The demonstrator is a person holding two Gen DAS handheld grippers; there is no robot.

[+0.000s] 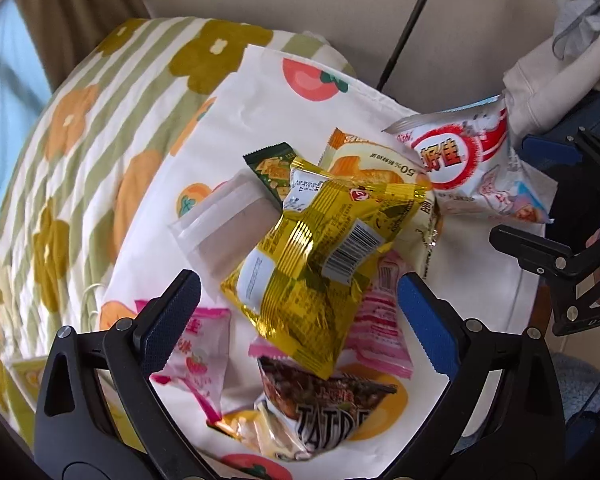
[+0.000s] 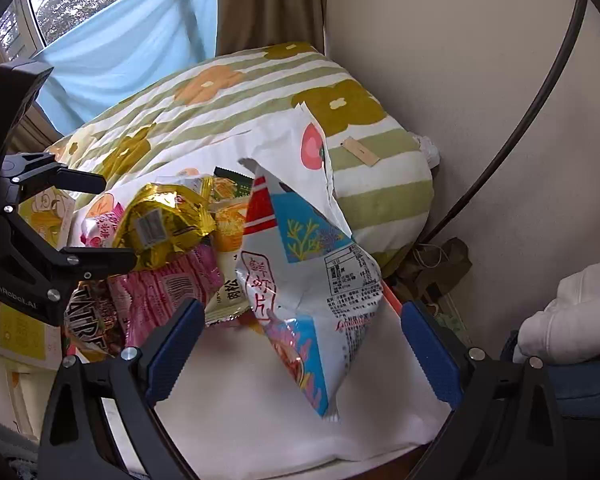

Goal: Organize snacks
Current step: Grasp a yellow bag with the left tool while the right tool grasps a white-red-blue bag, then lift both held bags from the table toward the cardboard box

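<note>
Snacks are heaped on a white fruit-print cloth (image 1: 260,92) laid over a flowered quilt (image 1: 80,128). Top of the heap is the yellow foil bag (image 1: 320,256), lying face down, barcode up, across a pink packet (image 1: 380,320) and a dark packet (image 1: 320,396). Judgement: it's light, air-puffed and crinkly, the foil is slick and the contents probably crush easily, so pinch a flat sealed end seam, not the belly. Left gripper (image 1: 300,316) hangs above the heap looking down, fingers wide apart on either side of the yellow bag's near end, holding nothing; whether the pads touch the foil I can't tell. Right gripper (image 2: 302,354) is low at the heap's edge, fingers also wide apart, with the white-and-blue chip bag (image 2: 312,280) standing tilted between them, leaning against the pile, not clamped. Same handling guess there: light and puffy, will slump or slide if nudged, so take it at the top or bottom seam. A clear flat pouch (image 1: 224,228) beside the yellow bag looks limp and thin, likely harder to lift off cloth.
</note>
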